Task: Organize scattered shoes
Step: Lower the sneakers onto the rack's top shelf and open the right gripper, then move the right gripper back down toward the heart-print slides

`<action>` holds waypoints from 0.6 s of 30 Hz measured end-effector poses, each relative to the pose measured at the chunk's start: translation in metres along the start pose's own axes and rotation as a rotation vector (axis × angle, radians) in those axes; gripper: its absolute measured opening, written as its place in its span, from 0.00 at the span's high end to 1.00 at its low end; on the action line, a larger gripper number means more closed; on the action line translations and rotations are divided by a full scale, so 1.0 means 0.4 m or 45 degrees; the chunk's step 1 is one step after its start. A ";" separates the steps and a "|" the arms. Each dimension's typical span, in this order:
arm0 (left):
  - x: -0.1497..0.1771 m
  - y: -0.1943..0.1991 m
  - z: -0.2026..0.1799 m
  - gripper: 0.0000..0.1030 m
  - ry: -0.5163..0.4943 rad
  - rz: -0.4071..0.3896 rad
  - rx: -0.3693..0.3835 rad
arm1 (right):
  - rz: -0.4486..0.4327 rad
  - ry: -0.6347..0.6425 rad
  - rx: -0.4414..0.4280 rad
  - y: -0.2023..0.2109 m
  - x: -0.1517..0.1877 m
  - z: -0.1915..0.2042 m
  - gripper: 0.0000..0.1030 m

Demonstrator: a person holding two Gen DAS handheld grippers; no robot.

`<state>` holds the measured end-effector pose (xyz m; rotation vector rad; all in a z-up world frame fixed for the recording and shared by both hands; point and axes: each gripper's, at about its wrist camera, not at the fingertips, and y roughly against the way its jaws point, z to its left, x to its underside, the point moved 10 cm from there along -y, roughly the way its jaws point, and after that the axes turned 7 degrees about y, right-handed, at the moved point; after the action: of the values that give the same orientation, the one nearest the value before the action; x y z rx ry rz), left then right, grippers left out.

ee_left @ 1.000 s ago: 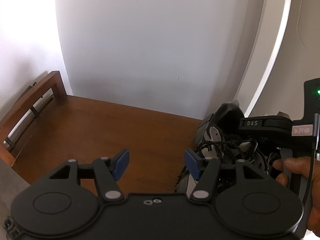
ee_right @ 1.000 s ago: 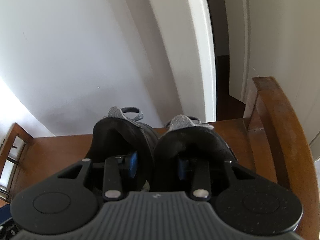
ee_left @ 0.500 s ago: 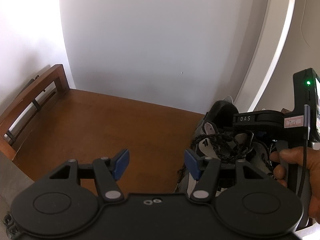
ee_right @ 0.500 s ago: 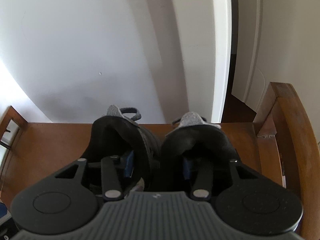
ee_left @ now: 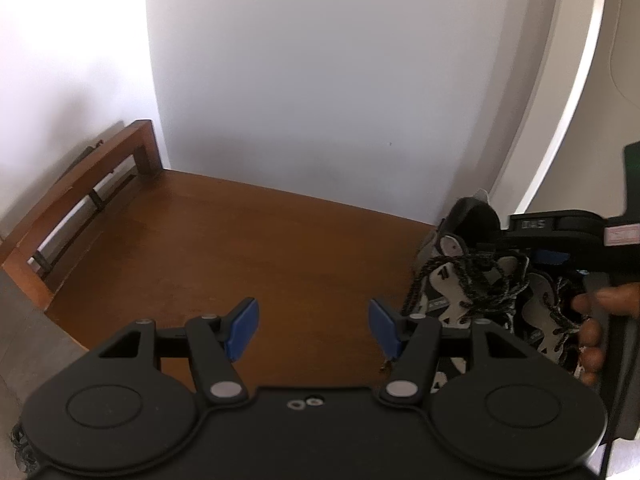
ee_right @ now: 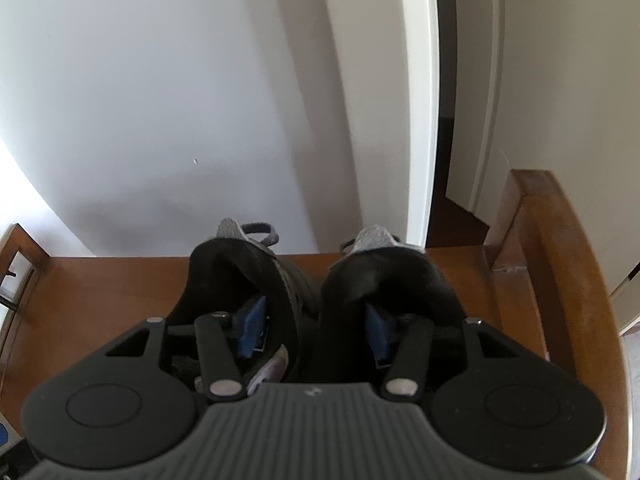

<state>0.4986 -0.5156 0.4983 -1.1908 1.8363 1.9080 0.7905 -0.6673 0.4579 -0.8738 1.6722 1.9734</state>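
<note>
A pair of black and grey sneakers stands side by side on a brown wooden shelf point(ee_right: 100, 292), toes toward the white wall. In the right wrist view my right gripper point(ee_right: 314, 328) has one finger down inside the left sneaker point(ee_right: 224, 276) and one inside the right sneaker point(ee_right: 384, 272). Its jaws are opening, and the blue pads stand a little off the two inner walls between them. The left wrist view shows the same laced pair point(ee_left: 472, 280) at the right, with a hand point(ee_left: 592, 320) beside it. My left gripper point(ee_left: 312, 328) hangs open over bare wood, holding nothing.
The shelf point(ee_left: 240, 248) has a raised wooden rail at its left end point(ee_left: 80, 192) and another at its right end point(ee_right: 560, 260). A white wall closes the back. A white door frame and a dark doorway point(ee_right: 448, 120) lie behind the right end.
The right gripper's blue pads have spread apart inside the two sneakers, coming off the inner walls. The left gripper has slid a little leftward, away from the pair, still open.
</note>
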 end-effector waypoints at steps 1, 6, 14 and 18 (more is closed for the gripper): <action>0.002 0.004 0.012 0.41 0.004 -0.002 -0.003 | -0.018 0.000 0.005 0.009 0.003 0.003 0.45; 0.022 0.016 0.118 0.41 0.016 -0.008 -0.038 | -0.198 0.007 -0.019 0.144 0.020 0.049 0.45; 0.131 0.032 0.330 0.41 0.028 0.041 -0.032 | -0.106 0.126 -0.233 0.318 0.291 0.348 0.45; 0.215 0.037 0.442 0.41 -0.037 0.108 0.029 | 0.068 0.107 -0.206 0.384 0.576 0.400 0.47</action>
<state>0.3660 -0.3869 0.4294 -1.0889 1.9169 1.9324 0.4906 -0.5615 0.4234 -0.9920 1.6135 2.1603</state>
